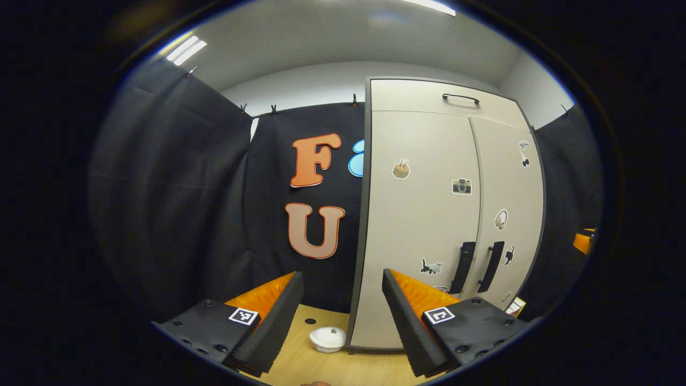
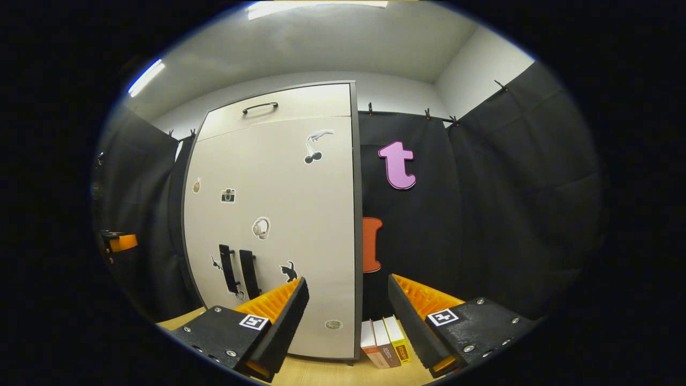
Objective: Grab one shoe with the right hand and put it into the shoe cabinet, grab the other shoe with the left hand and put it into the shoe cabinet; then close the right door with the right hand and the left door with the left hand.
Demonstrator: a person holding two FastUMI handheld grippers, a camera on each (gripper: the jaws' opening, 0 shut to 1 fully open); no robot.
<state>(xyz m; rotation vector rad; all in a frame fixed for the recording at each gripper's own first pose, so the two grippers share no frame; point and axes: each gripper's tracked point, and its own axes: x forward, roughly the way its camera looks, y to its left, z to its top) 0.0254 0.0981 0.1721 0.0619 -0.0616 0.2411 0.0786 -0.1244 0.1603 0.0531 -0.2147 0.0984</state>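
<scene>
Shoe cabinet [image 1: 423,214] stands on the wooden tabletop [image 1: 343,370], both doors shut: left door [image 1: 418,225] and right door [image 1: 509,214], meeting at the centre seam. Two dark vertical door handles, left door handle [image 1: 464,267] and right door handle [image 1: 492,266], sit side by side at the seam, low on the doors. One top panel [image 1: 439,99] above the doors carries one horizontal bar handle [image 1: 461,98]. Shoes aren't visible with the doors shut. Sticker count on the doors, across both views: one camera sticker [image 1: 461,186], one headphone sticker [image 2: 261,228], one cherries sticker [image 2: 312,155], two cat stickers [image 2: 289,271], plus a few small ones too blurred to identify. No readable writing on the cabinet. Left gripper [image 1: 343,308] sits at 6 o'clock in the left gripper view, jaws wide, nothing between them, cabinet corner just beyond. One square marker tag [image 1: 243,316] on each finger mount, two per gripper. One small white lidded bowl [image 1: 327,339] on the tabletop at 6 o'clock, just beside the cabinet's left foot. Right gripper [image 2: 348,305] at 6 o'clock in the right gripper view, jaws wide, holding nothing. Three upright books [image 2: 383,340] stand touching one another just beside the cabinet's right edge, between the fingers; spine text too small to read.
</scene>
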